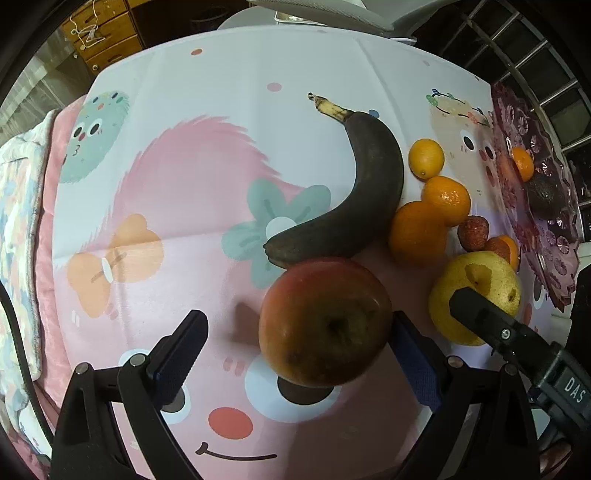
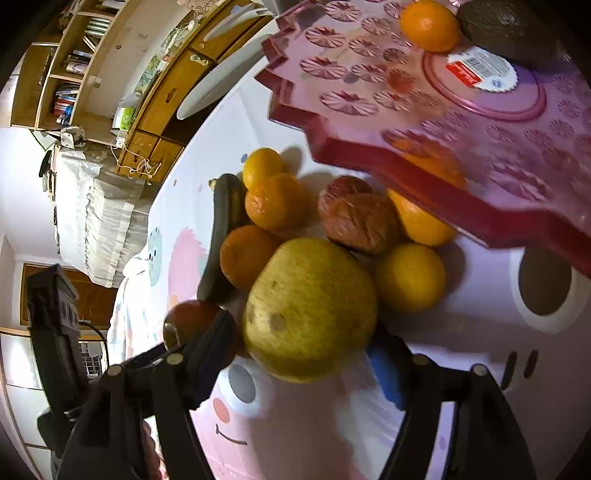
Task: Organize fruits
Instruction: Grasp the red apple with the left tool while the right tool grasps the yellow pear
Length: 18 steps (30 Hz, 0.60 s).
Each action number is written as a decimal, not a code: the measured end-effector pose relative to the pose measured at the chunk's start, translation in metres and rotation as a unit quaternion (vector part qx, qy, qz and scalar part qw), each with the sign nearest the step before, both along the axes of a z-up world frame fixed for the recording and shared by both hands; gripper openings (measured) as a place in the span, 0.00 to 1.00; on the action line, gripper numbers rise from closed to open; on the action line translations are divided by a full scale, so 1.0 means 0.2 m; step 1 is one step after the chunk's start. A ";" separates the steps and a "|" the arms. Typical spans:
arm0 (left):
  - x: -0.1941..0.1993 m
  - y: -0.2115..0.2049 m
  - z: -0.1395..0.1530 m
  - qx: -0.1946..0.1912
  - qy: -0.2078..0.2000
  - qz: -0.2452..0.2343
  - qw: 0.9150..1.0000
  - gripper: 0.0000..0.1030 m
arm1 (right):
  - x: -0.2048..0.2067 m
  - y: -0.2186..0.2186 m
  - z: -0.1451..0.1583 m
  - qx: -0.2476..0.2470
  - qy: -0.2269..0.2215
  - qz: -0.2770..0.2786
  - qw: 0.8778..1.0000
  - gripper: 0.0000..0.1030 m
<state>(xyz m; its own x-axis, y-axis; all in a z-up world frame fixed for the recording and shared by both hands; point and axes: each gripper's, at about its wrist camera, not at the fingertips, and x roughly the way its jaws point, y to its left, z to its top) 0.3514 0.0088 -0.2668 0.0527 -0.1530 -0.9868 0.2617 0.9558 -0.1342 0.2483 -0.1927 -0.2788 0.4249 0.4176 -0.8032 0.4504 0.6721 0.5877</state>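
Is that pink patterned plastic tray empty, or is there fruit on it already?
Not empty. The pink patterned plastic tray already carries a small orange and a dark avocado; the other fruit lies on the tablecloth.

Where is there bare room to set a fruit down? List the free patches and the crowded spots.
Free: the wide cloth left of the banana and apple; the tray's middle around its sticker. Crowded: between banana and tray, where oranges and the pear touch. The tray's far corner holds an orange and an avocado.
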 end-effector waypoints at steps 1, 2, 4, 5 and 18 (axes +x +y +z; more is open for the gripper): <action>0.00 0.00 -0.01 0.000 0.001 0.001 1.000 0.94 | 0.01 0.00 0.00 -0.001 0.001 -0.002 1.000 0.72; 0.00 0.00 -0.01 -0.001 0.001 0.001 1.000 0.93 | 0.01 0.00 0.00 -0.002 0.001 -0.005 1.000 0.72; 0.01 0.01 -0.02 -0.008 0.003 0.000 1.000 0.88 | 0.02 0.00 0.00 0.000 0.005 -0.013 1.000 0.72; 0.01 0.01 -0.02 -0.012 0.003 0.000 1.000 0.86 | 0.02 0.00 0.00 0.001 0.008 -0.018 1.000 0.72; -0.06 -0.14 -0.02 -0.021 -0.013 -0.027 0.999 0.64 | -0.02 -0.01 0.00 -0.010 0.023 -0.031 0.999 0.61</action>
<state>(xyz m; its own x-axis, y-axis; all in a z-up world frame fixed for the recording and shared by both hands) 0.3402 -0.0197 -0.2713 0.0684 -0.1977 -0.9779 0.3160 0.9340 -0.1667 0.2434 -0.1946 -0.2791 0.4119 0.3748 -0.8306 0.5177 0.6539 0.5518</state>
